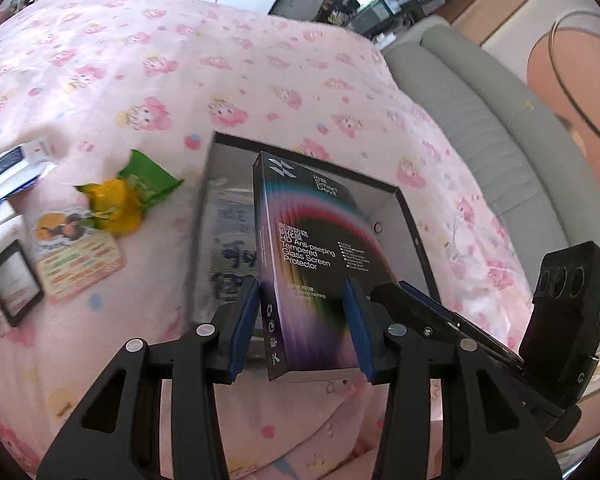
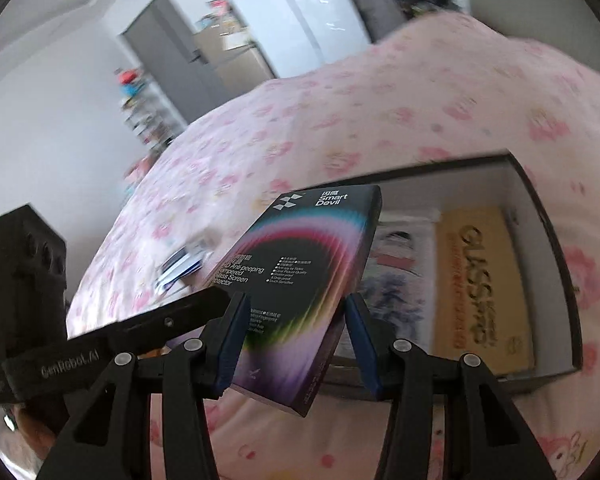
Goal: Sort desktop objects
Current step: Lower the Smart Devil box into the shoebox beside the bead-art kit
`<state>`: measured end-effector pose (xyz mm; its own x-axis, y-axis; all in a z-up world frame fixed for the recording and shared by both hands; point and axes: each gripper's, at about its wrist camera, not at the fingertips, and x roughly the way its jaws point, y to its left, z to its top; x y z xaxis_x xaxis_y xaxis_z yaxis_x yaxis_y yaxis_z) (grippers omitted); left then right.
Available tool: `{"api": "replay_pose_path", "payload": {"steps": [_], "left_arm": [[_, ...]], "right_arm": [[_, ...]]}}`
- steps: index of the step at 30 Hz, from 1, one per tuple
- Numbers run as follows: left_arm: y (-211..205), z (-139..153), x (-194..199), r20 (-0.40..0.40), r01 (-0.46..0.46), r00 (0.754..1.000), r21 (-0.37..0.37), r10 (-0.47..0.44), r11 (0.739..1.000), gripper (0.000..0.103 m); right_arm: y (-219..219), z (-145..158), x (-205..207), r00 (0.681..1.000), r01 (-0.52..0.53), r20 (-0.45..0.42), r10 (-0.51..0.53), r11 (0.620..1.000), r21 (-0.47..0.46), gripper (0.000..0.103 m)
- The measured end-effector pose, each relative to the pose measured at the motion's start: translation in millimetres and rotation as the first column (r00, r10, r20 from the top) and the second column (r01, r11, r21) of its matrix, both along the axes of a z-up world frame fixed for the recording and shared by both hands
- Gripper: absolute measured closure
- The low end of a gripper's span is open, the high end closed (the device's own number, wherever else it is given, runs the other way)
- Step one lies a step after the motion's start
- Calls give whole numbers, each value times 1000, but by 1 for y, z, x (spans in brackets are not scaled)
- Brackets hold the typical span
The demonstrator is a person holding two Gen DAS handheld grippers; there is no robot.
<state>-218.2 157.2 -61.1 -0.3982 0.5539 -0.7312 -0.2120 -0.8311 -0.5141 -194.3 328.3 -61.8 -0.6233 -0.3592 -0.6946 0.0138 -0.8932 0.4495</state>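
Surface: bed (image 1: 260, 64) under pink cartoon-print sheet.
Landmark: open black box (image 1: 410, 216) on the bed, printed packs lying inside.
Screen protector box (image 1: 312, 264): held tilted over the black box's near edge.
Left hand-held gripper (image 1: 305, 322): blue pads clamped on the screen protector box.
Right hand-held gripper (image 2: 296, 344): also grasping the same box's lower end.
Left of black box: green-yellow packet (image 1: 128, 192), cards.

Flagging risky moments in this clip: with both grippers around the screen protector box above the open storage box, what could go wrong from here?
1. Both the left gripper and right gripper bracket the screen protector box; an uneven release could tip it outside the black storage box.
2. It may land askew on the orange package inside.
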Motion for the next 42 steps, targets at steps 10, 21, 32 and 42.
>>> {"api": "replay_pose_path", "payload": {"steps": [10, 21, 32, 42], "left_arm": [[49, -46, -33, 123, 24, 992, -8, -23, 1000, 59], [85, -86, -44, 195, 66, 980, -105, -45, 992, 81], [79, -83, -36, 175, 51, 984, -170, -21, 984, 78], [106, -98, -44, 212, 112, 975, -243, -60, 964, 77]], "right_arm": [[41, -33, -28, 990, 68, 127, -68, 998, 8, 58], [46, -43, -43, 983, 60, 169, -77, 993, 99, 74], [65, -51, -43, 958, 165, 211, -195, 975, 151, 69], [92, -56, -38, 923, 283, 241, -301, 953, 107, 67]]}}
